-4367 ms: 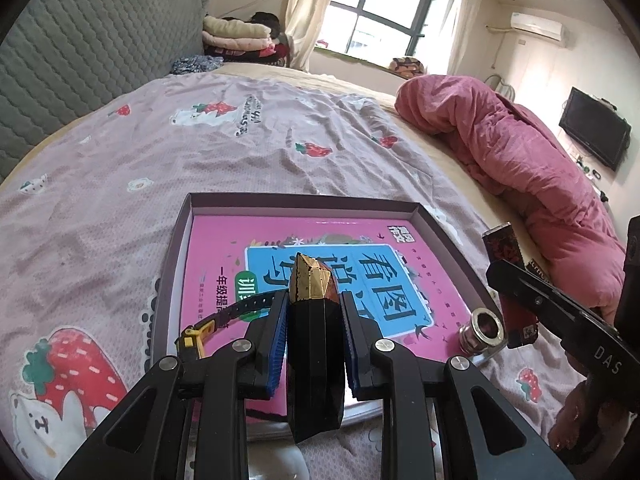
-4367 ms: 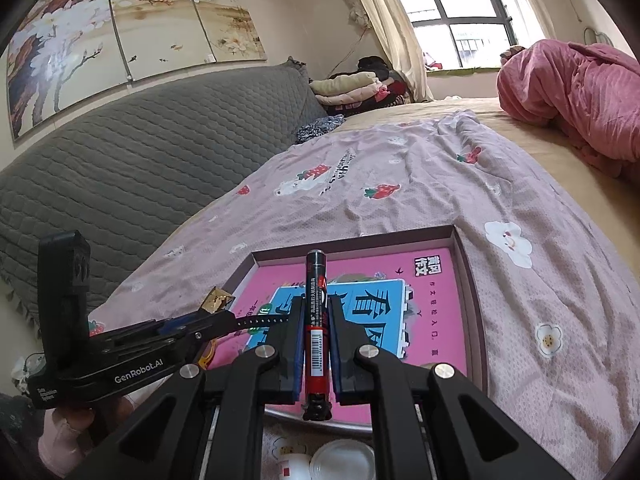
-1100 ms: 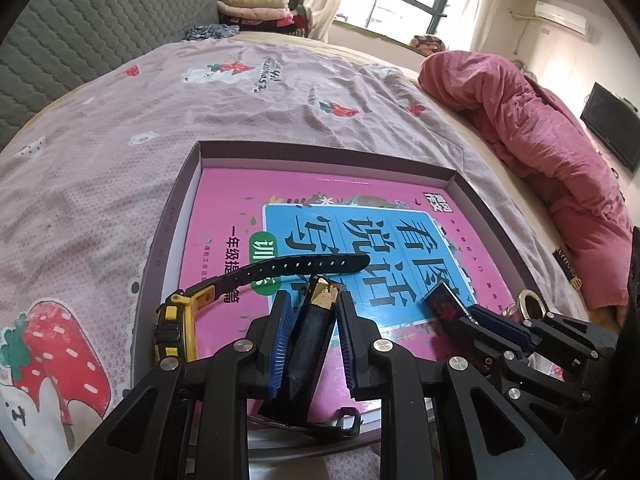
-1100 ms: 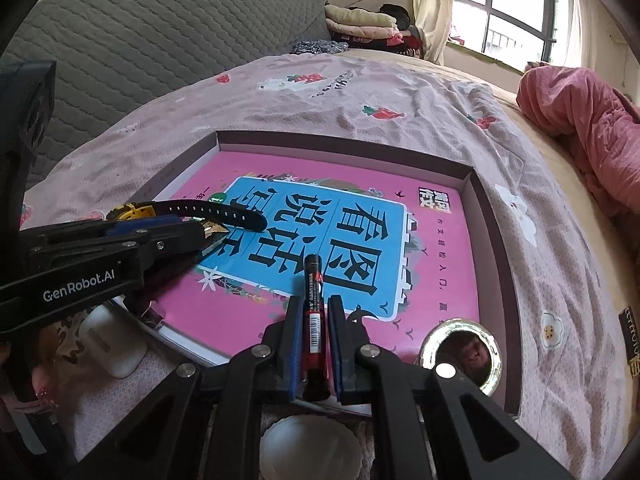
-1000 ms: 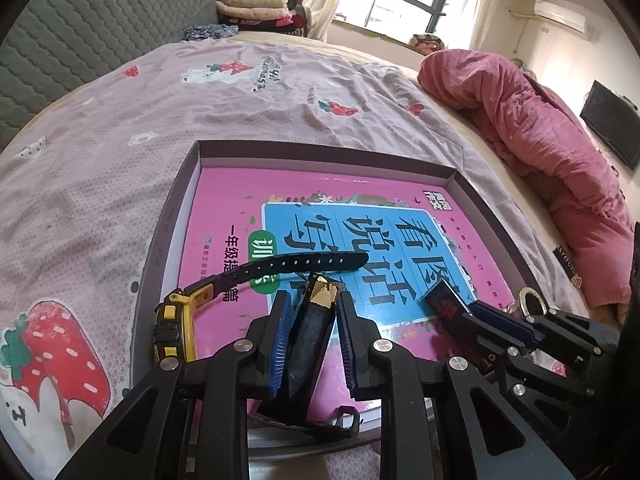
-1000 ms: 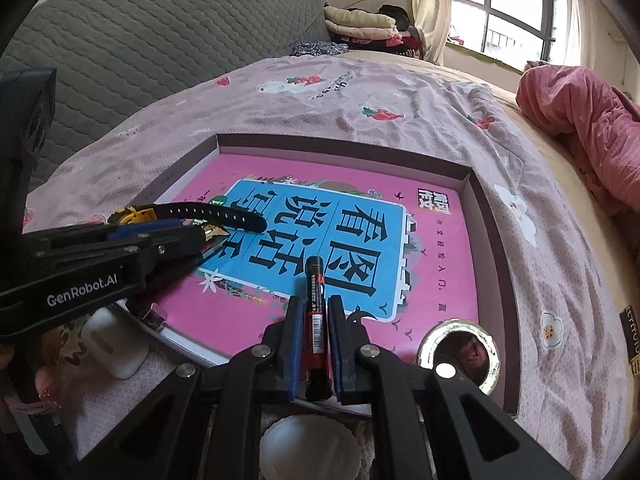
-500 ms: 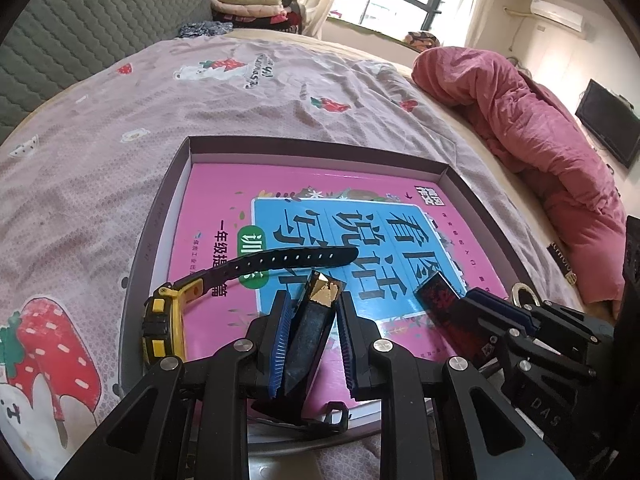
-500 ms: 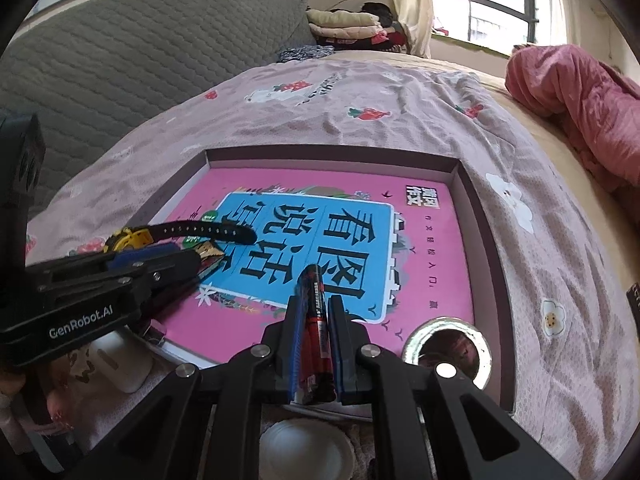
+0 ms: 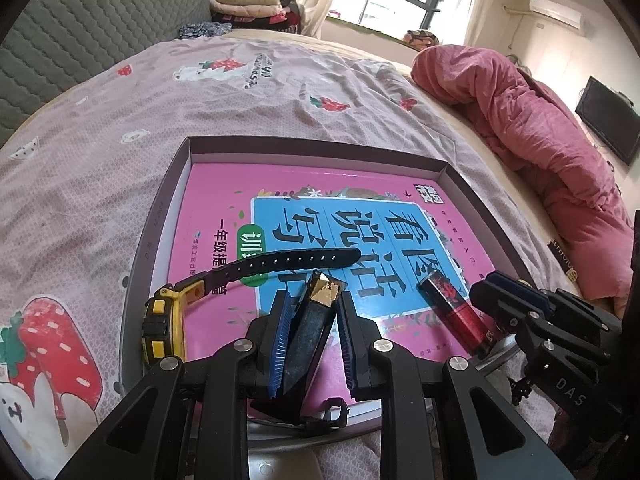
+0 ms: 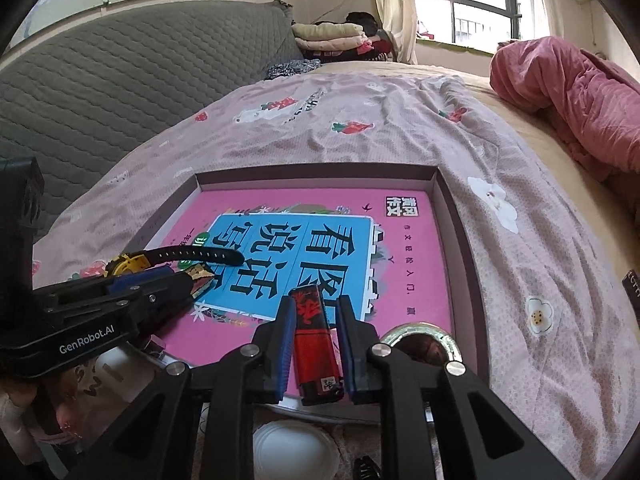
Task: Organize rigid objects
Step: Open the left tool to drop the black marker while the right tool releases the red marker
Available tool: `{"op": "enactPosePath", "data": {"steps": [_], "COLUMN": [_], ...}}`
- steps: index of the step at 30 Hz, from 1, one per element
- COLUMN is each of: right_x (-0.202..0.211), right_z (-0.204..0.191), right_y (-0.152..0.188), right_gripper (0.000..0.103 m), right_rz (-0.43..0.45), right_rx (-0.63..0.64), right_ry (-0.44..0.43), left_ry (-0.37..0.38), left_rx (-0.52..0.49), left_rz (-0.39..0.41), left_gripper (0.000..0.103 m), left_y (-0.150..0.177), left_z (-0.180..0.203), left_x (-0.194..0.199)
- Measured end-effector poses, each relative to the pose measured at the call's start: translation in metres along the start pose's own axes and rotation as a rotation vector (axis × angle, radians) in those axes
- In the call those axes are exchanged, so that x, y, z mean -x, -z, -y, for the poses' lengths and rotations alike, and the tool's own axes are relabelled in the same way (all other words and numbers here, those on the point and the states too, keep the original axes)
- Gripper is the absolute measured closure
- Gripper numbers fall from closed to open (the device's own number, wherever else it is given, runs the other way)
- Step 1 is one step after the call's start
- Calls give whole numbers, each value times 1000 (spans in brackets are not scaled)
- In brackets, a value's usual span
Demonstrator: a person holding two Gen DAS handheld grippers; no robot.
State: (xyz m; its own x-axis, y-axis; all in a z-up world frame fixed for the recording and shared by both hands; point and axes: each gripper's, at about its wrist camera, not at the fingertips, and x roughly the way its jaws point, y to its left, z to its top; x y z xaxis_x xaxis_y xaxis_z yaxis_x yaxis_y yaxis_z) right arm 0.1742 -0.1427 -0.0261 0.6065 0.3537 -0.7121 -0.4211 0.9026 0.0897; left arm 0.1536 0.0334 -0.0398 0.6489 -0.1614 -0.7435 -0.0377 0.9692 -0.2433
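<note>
A pink book (image 9: 224,208) lies in a shallow grey-purple tray (image 9: 312,147) on the bed. My left gripper (image 9: 314,300) is shut on a dark case with a gold tip (image 9: 308,332), tilted just above the book's near edge. My right gripper (image 10: 316,304) has its jaws opening. A red and black lighter (image 10: 316,340) lies flat on the book between them, with thin gaps at both pads. A yellow and black watch (image 9: 164,324) rests in the tray's near left corner, its strap stretching across the book. The left wrist view shows the lighter (image 9: 452,312) in front of the right gripper (image 9: 486,286).
A shiny metal ring (image 10: 420,336) sits in the tray's near right corner. A white round lid (image 10: 292,452) lies on the bed below my right gripper. A rolled pink quilt (image 9: 540,120) lies along the right side; a grey padded headboard (image 10: 140,72) rises on the left.
The right jaws have parted and the lighter, held on its narrow edge before, now lies with its broad face up on the book. The left gripper and its case stayed put.
</note>
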Motion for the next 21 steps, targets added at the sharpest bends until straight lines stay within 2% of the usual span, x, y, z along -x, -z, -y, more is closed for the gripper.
{"op": "enactPosePath", "data": {"steps": [4,11,14,21], "right_x": [3,8,12,21], "right_z": [0,-1,1,-16], "right_y": [0,1,2,6], "right_gripper": [71,68,62,60], "right_rz": [9,26,32,59], "right_rx": [2,9,11,116], "right_ry": [-1,17,10,51], "left_ry": [-2,-4,1,8], "left_rx": [-5,-15,-21,-29], "left_rz": [-1,-3,-4,-3], "left_gripper": [79,79,79,79], "left_y": [0,0,1,3], "left_z": [1,3,3,3], "left_x": [0,0,1,5]}}
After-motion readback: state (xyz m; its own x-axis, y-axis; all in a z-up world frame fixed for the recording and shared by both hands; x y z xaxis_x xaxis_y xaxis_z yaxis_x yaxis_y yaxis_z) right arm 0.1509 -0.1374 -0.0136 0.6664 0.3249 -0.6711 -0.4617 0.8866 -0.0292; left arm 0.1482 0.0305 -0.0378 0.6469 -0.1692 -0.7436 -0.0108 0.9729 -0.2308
